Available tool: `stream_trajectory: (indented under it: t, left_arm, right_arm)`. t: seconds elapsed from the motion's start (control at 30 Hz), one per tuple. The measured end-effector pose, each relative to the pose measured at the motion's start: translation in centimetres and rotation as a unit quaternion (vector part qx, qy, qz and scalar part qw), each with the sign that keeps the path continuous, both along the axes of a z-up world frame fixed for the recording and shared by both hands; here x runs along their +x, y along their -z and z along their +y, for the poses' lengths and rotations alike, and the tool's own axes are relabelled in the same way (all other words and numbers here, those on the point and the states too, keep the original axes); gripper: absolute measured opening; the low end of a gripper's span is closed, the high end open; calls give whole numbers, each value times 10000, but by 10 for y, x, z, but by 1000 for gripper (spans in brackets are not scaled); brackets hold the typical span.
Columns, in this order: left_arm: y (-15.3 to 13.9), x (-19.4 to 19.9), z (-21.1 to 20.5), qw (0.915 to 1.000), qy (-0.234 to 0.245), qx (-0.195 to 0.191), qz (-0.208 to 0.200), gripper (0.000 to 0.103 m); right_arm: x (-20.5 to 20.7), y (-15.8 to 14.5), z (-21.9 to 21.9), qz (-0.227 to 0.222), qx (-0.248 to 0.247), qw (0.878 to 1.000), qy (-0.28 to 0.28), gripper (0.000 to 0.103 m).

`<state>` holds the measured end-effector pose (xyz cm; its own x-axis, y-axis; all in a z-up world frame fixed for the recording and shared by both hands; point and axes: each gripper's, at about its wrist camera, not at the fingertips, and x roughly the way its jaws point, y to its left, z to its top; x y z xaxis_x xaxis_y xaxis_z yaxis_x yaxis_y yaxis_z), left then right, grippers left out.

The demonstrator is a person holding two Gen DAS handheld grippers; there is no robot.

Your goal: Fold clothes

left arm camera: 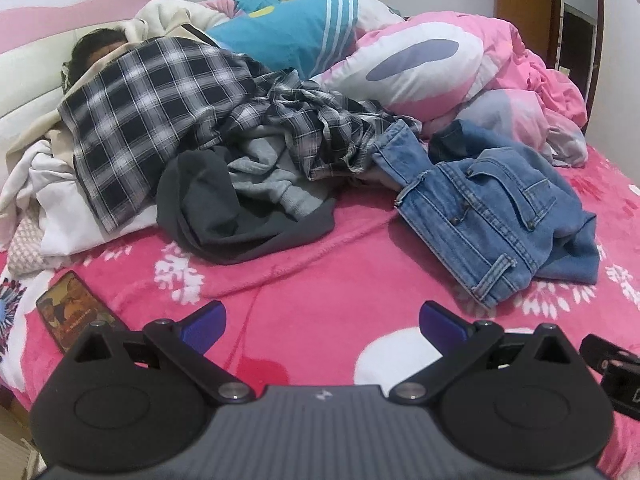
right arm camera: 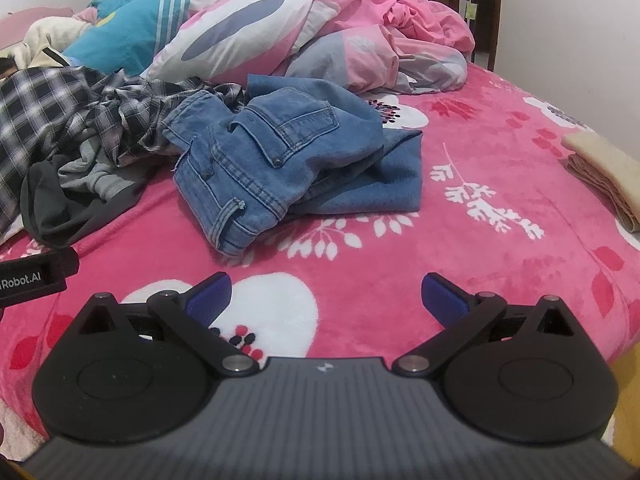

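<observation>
A crumpled blue denim garment (left arm camera: pixel 496 216) (right arm camera: pixel 288 160) lies on the pink floral bedspread (left arm camera: pixel 320 280) (right arm camera: pixel 480 240). To its left sprawls a heap of clothes: a black-and-white plaid shirt (left arm camera: pixel 152 120) (right arm camera: pixel 48 104), a grey sweatshirt (left arm camera: pixel 264 176) and a dark grey garment (left arm camera: pixel 224 216) (right arm camera: pixel 72 208). My left gripper (left arm camera: pixel 322 326) hovers open over bare bedspread, short of the heap. My right gripper (right arm camera: pixel 326 296) is open too, just in front of the denim, with nothing between its fingers.
A person lies at the head of the bed, partly under the plaid shirt (left arm camera: pixel 96 46). A phone (left arm camera: pixel 74 310) rests on the bedspread at the left. A bundled pink duvet (left arm camera: pixel 480 68) (right arm camera: pixel 360 32) fills the back. A folded beige cloth (right arm camera: pixel 608 176) sits at the right edge.
</observation>
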<state>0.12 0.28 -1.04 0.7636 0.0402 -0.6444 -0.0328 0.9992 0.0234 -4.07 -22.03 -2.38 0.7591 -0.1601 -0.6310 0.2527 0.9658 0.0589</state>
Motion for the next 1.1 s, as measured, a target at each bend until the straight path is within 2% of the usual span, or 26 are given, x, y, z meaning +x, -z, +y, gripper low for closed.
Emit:
stream_trajectory:
  t: [1.1]
  left_arm:
    - [5,1,0,9999,112,0,64,103]
  right_arm:
    - [1,3,2,53,-57,10000,35,102]
